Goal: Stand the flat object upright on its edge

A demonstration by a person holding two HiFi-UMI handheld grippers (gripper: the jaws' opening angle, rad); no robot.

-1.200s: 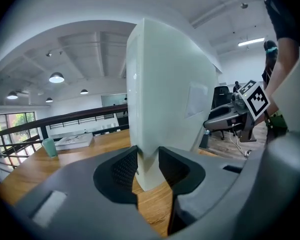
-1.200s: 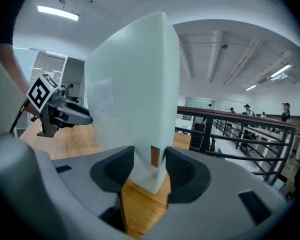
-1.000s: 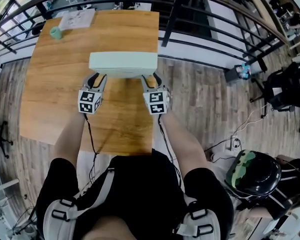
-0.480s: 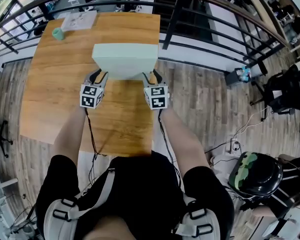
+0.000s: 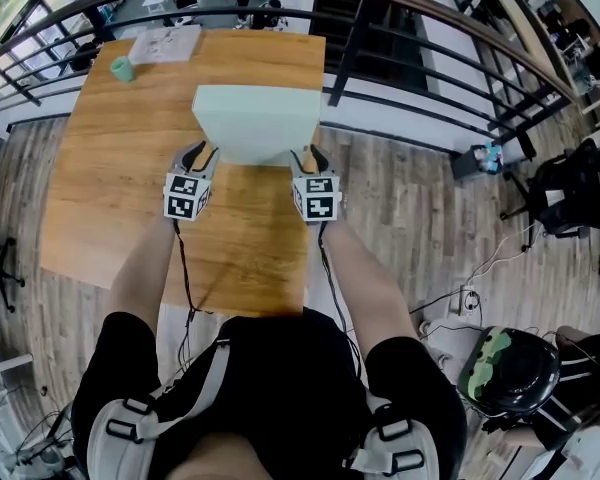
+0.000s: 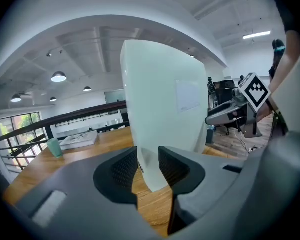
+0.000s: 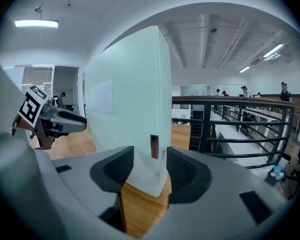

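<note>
The flat object is a pale green-white slab (image 5: 255, 123), held above the wooden table (image 5: 110, 178) between both grippers, its broad face turned toward the head view. My left gripper (image 5: 202, 154) is shut on its left end. In the left gripper view the slab (image 6: 162, 109) rises upright between the dark pads (image 6: 124, 168), its lower corner just off the wood. My right gripper (image 5: 302, 156) is shut on the right end. In the right gripper view the slab (image 7: 127, 114) stands between the pads (image 7: 182, 171), and a small dark slot shows on its narrow side.
A teal cup (image 5: 122, 69) and a stack of papers (image 5: 165, 43) sit at the table's far left corner. A black railing (image 5: 400, 58) runs just past the table's far and right edges. Wooden floor lies to the right.
The slab has tipped up from nearly flat, so more of its broad face shows. Both grippers have moved slightly forward, still gripping its ends.
</note>
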